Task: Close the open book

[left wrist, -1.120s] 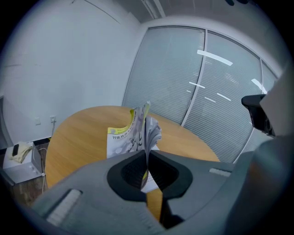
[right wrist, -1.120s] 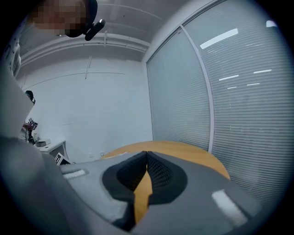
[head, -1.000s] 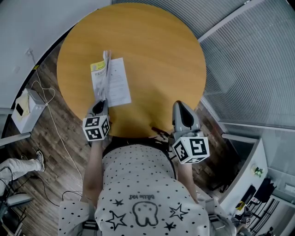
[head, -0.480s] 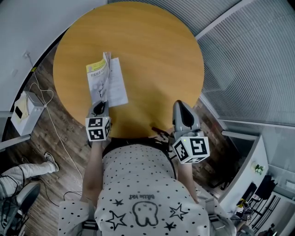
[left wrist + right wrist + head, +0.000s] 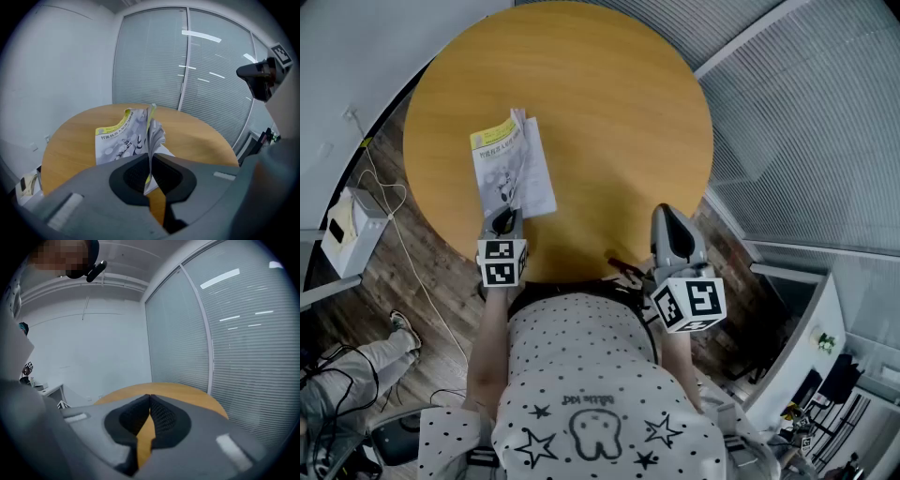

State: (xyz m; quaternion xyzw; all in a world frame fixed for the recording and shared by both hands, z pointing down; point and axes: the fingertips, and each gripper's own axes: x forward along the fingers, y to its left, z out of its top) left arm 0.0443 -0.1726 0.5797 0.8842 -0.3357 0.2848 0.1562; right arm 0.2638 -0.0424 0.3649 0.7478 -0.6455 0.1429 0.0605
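We look down on a round wooden table (image 5: 609, 112), where the book (image 5: 511, 173) lies on the left side, close to the near edge. One half is flat with a yellow-banded printed face up, and a white page is flat beside it. A sheaf of leaves (image 5: 152, 126) stands upright between the two halves. The left gripper (image 5: 504, 221) has pinched its jaws together on the lower edge of those leaves, as its own view shows. The right gripper (image 5: 668, 217) hangs well apart at the table's near right edge, jaws together with nothing between them.

We judge the closing to be mid-way, with the leaves lifted but not yet laid down. The next move calls for swinging them over the spine until they lie flat, then letting go. Which half they belong on, we cannot tell.
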